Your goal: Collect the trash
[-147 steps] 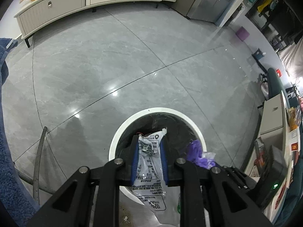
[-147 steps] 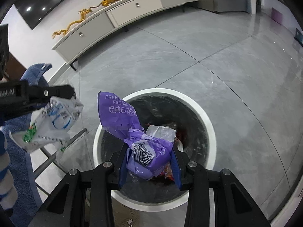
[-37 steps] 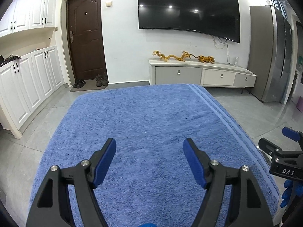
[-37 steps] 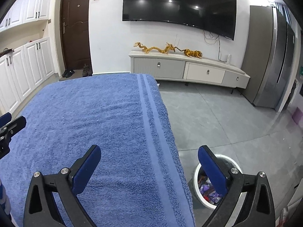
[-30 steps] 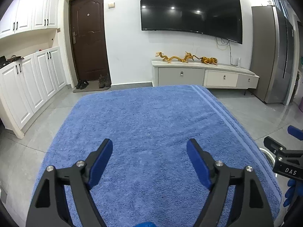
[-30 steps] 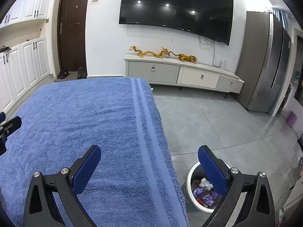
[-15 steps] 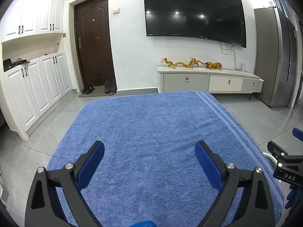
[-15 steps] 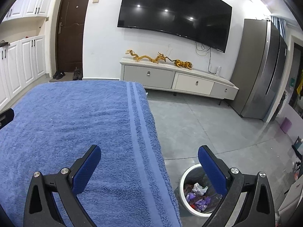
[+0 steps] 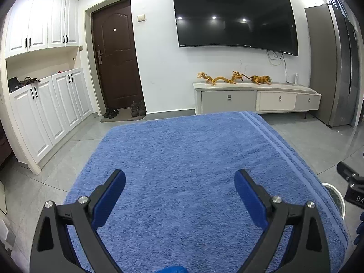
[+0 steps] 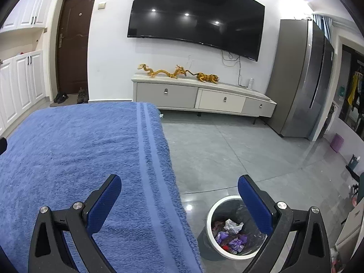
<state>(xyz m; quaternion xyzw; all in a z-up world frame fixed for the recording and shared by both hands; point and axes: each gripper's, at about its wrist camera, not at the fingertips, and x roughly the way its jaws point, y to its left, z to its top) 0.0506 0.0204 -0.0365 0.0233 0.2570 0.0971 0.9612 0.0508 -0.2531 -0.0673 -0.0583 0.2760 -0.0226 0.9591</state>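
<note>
**Nothing left to grab, but slips can still happen**

While both tools hang over the blue towel (image 9: 193, 170), the left gripper (image 9: 179, 195) has just been opening and now stands wide with nothing between its jaws. The right gripper (image 10: 179, 201) is wide and holds nothing too. No trash shows on the towel ahead of either tool. The trash (image 10: 229, 234) sits in the white bin (image 10: 210, 213), low under the right tool's right finger, beside the towel edge. If a tool drops too low, a finger may snag the fluffy towel and drag it. A swing to the right may bump the bin and spill it
</note>
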